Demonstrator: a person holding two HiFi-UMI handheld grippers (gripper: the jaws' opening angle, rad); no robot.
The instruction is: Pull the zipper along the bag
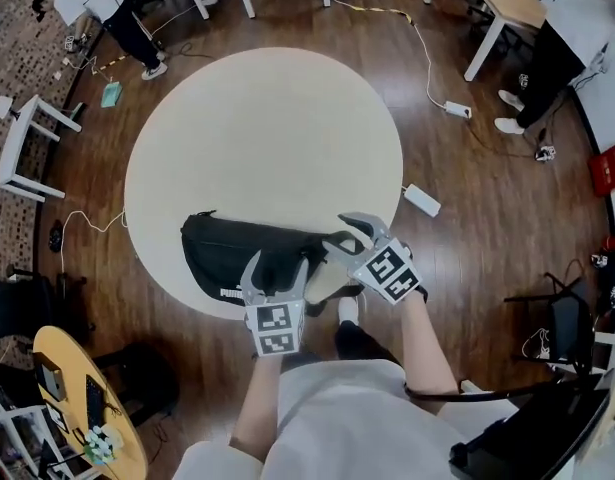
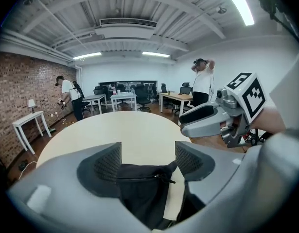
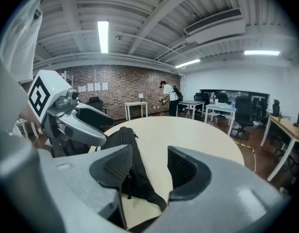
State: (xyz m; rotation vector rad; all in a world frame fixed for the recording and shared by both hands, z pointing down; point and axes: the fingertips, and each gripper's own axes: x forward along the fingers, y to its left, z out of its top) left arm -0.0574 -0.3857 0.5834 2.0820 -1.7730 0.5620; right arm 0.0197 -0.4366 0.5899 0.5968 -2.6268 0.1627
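Both grippers (image 1: pixel 277 264) (image 1: pixel 345 234): fingers (image 2: pixel 106 163) apart, empty, over bag (image 1: pixel 222 250).

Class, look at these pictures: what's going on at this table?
A person holds a gripper in each hand over a black bag at the near edge of a round table. The left gripper and right gripper both have jaws apart, gripping nothing. The zipper pull sits in line with the left jaws, untouched.

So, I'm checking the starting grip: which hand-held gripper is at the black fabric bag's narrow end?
The right hand-held gripper, open at the black fabric bag's tapered end; the left hand-held gripper hangs open over its broad body.
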